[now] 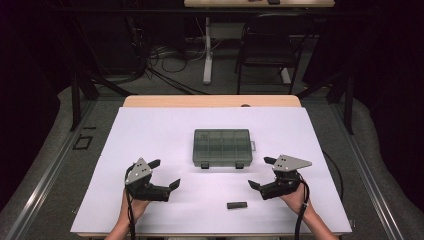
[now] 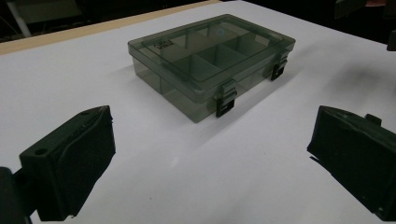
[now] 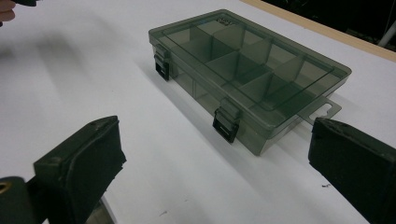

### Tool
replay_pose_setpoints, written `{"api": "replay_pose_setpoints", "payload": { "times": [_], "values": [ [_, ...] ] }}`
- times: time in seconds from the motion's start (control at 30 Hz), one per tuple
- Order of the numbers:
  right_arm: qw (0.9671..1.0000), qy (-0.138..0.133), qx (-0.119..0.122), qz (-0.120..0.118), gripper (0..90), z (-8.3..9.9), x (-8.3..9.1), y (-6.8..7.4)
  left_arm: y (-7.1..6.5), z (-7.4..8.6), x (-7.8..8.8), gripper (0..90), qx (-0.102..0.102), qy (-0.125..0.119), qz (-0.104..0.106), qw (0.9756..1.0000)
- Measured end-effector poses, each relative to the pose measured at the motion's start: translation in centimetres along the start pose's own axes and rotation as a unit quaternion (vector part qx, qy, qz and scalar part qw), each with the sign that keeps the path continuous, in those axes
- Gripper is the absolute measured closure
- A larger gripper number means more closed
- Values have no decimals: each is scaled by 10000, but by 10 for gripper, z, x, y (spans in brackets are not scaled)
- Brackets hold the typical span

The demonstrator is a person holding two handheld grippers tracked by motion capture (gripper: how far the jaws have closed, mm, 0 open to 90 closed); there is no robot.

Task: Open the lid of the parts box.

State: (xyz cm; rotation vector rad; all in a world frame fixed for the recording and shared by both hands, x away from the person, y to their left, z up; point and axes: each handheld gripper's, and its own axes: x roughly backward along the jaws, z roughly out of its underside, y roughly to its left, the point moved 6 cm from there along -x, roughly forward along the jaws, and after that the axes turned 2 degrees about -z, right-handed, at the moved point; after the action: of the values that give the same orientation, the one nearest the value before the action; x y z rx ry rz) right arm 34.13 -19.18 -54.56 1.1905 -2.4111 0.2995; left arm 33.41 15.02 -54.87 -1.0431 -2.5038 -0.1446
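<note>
Here both grippers, left (image 1: 164,173) and right (image 1: 262,173), gape near the closed organizer box (image 1: 222,147).

Tongs (image 2: 210,163) spread wide; smoky compartment box (image 2: 212,58) ahead, lid seemingly latched, on white table (image 2: 70,79).

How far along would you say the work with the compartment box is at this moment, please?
Nothing looks done yet: the compartment box sits shut on the white table, both latches down. The left gripper and right gripper hover open on either side, holding nothing. A small dark block lies untouched near the front edge. Unlatching, opening and any loading all remain.
</note>
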Motion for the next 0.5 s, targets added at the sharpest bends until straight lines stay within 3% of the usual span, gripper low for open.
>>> {"api": "replay_pose_setpoints", "payload": {
  "times": [0.5],
  "values": [
    [9997,202,-100,-68,26,-15,-17,-20,1,-22,-30,0,-6,195,42,9998]
  ]
}}
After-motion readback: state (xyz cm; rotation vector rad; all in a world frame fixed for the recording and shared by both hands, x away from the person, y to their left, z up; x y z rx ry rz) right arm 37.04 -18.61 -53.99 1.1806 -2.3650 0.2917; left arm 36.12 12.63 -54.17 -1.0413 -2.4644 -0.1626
